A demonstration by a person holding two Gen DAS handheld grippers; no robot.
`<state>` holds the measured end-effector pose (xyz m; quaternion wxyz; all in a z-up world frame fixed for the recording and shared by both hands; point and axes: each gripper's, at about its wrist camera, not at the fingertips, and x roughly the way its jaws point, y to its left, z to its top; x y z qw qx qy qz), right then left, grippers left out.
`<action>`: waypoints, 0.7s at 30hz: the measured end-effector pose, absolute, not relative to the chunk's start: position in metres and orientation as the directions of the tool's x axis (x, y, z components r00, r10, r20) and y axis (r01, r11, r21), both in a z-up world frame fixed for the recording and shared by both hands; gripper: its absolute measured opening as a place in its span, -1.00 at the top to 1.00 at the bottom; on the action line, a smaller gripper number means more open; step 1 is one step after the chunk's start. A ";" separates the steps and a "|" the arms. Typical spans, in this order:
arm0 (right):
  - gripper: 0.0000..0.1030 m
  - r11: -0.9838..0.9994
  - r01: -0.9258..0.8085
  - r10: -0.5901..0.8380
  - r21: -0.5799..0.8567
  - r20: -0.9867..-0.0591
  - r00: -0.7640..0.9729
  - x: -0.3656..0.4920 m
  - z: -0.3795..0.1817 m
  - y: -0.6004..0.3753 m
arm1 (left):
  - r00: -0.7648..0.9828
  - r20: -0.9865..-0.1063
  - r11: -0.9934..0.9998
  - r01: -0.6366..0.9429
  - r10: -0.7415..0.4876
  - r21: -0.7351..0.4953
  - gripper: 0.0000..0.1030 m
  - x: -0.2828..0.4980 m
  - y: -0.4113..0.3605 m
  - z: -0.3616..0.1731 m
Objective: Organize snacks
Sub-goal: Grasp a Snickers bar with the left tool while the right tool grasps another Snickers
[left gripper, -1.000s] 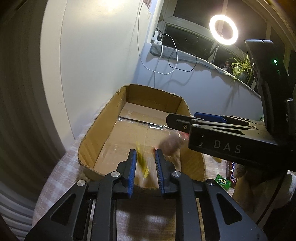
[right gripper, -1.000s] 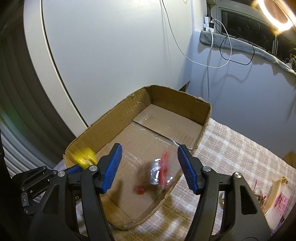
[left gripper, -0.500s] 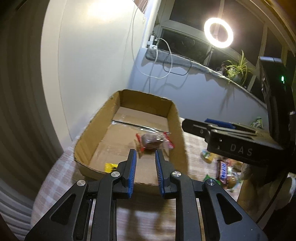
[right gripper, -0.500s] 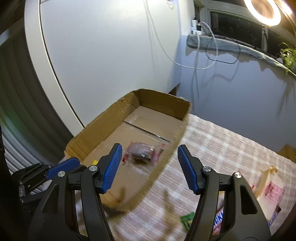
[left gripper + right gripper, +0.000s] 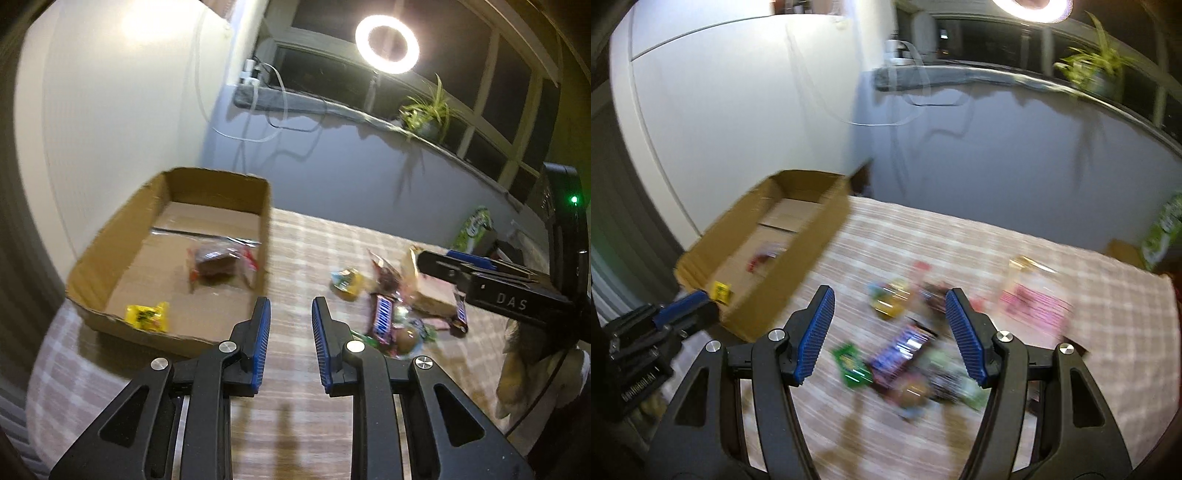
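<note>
The cardboard box (image 5: pixel 122 236) stands at the table's left. Inside it lie a yellow candy (image 5: pixel 147 315) and a brown cake in a clear wrapper (image 5: pixel 216 264). My left gripper (image 5: pixel 290 343) hovers over the checked cloth just right of the box's near corner. Its jaws are opening, with nothing between them. My right gripper (image 5: pixel 890 332) is open and empty above a loose pile of snacks, among them a Snickers bar (image 5: pixel 901 349), a green packet (image 5: pixel 851 363) and a pink pack (image 5: pixel 1034 306). That view is blurred by motion.
A checked cloth (image 5: pixel 314 240) covers the table. The white wall rises right behind the box. A ring light (image 5: pixel 387 45) and a potted plant (image 5: pixel 428 114) stand on the sill. At the table's far right is a green bag (image 5: pixel 474 229).
Both grippers have swung right, away from the box and toward the snack pile. The yellow candy and the wrapped cake, falling a second ago, now lie in the box.
</note>
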<state>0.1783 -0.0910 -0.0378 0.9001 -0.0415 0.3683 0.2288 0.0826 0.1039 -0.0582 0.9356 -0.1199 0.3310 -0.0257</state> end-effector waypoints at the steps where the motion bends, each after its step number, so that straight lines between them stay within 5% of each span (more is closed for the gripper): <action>1: -0.27 0.903 -0.421 0.363 0.091 -0.686 0.630 0.178 -0.040 -0.103 | 0.774 -0.618 0.970 -0.021 -0.138 -0.243 0.51 0.083 0.098 -0.060; 11: -0.27 0.971 -0.236 0.184 0.039 -0.752 0.633 0.178 -0.072 -0.198 | 0.692 -0.678 0.964 0.101 -0.246 -0.247 0.43 0.106 0.045 -0.082; 21: -0.27 0.983 -0.171 0.150 0.060 -0.800 0.581 0.191 -0.103 -0.232 | 0.621 -0.726 0.955 0.166 -0.296 -0.247 0.43 0.144 0.016 -0.101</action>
